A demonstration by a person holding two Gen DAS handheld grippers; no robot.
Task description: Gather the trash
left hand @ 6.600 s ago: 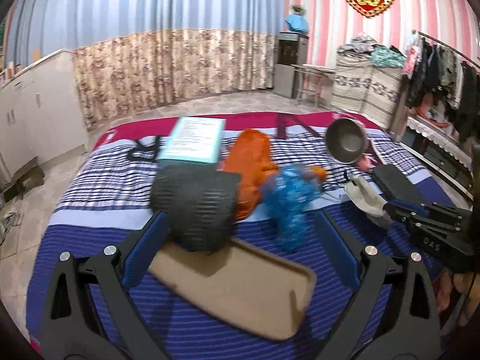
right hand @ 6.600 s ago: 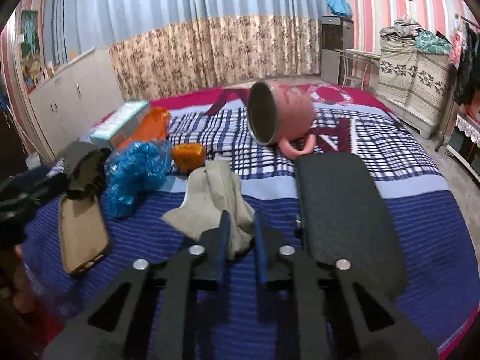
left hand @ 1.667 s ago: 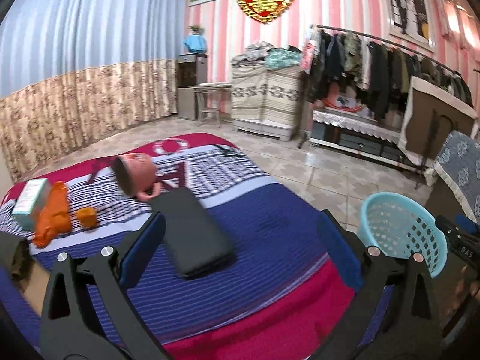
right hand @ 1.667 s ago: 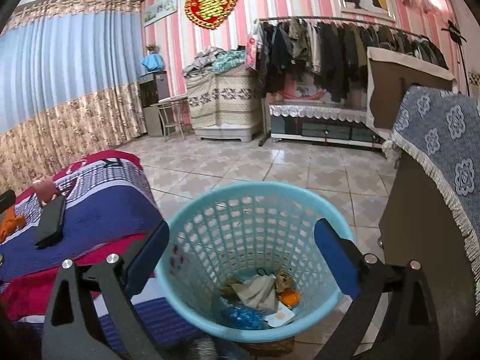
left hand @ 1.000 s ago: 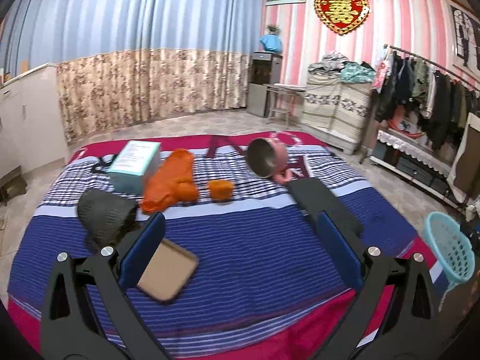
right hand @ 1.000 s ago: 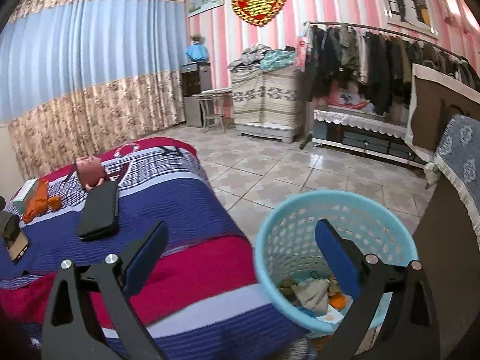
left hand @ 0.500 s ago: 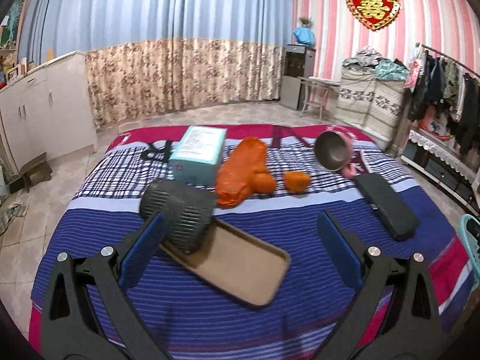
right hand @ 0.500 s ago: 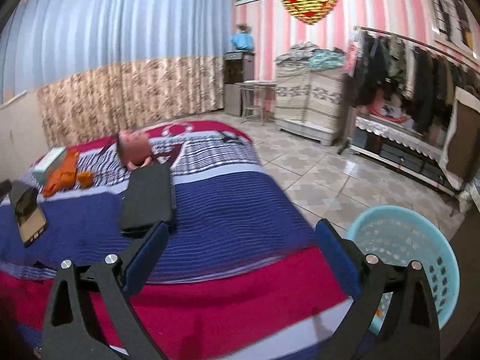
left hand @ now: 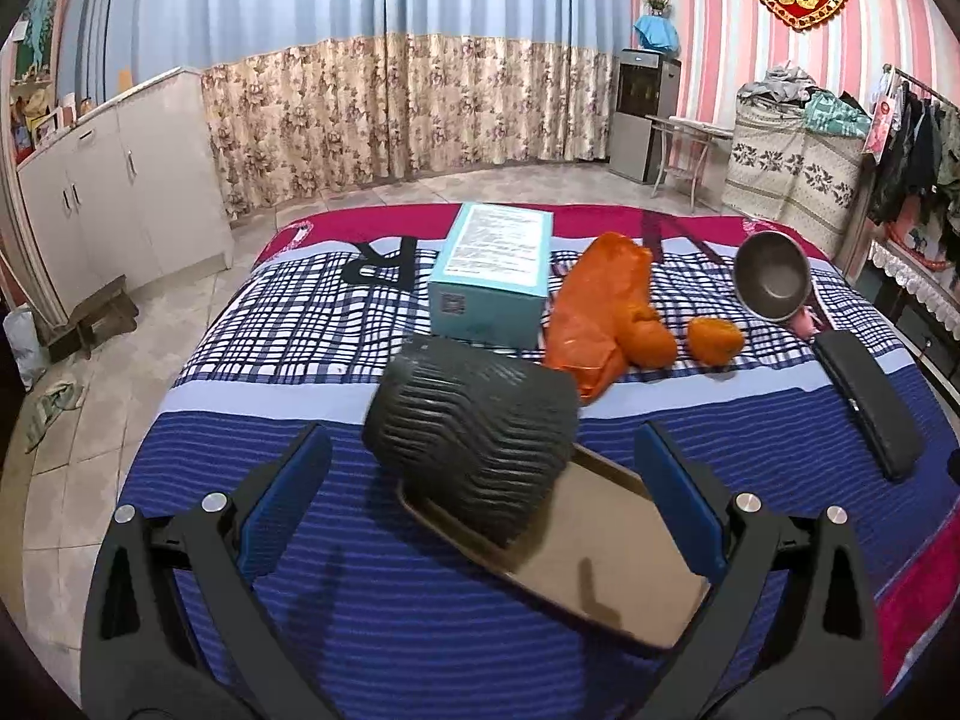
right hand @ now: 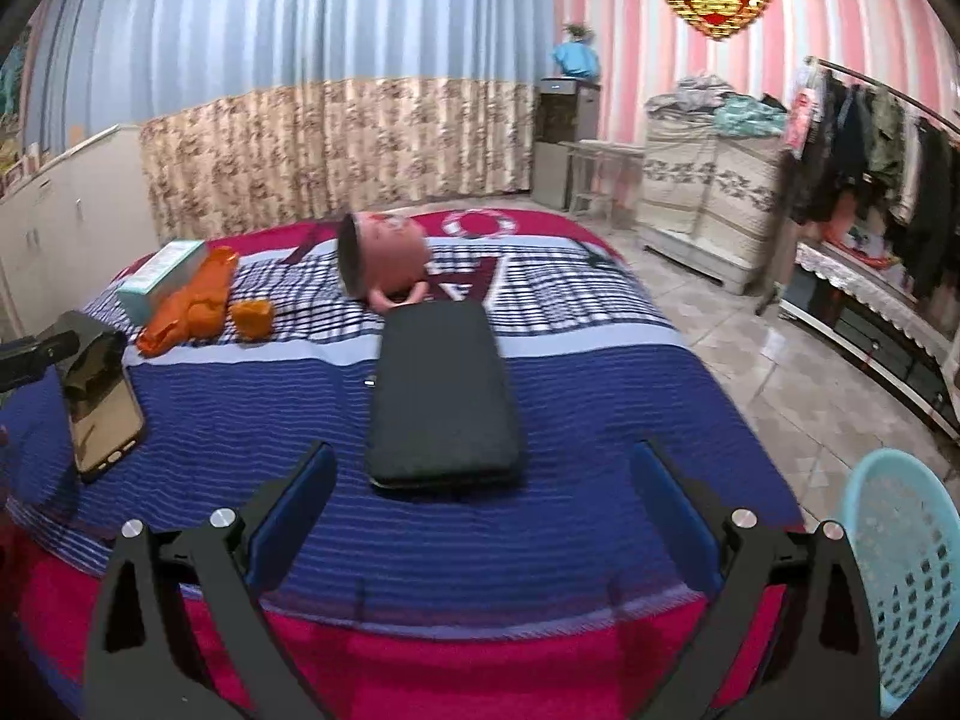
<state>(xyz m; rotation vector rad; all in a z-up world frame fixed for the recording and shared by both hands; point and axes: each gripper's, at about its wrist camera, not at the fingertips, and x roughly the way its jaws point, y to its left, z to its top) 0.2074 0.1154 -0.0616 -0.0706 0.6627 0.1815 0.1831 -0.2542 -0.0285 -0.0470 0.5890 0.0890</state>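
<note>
Orange plastic bag, larger of the trash left on the bed: crumpled, thin, likely feather-light and slippery, best pinched at a raised fold near the bunched end. Lies between teal box and small orange wad; wad probably soft, squashable, taken whole. Left claw spread wide, empty. Right claw likewise apart, light-blue basket beside it.

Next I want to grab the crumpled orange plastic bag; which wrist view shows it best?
The left wrist view: the crumpled orange plastic bag lies near and sharp, beside the teal box. The right wrist view shows it small, far left.
</note>
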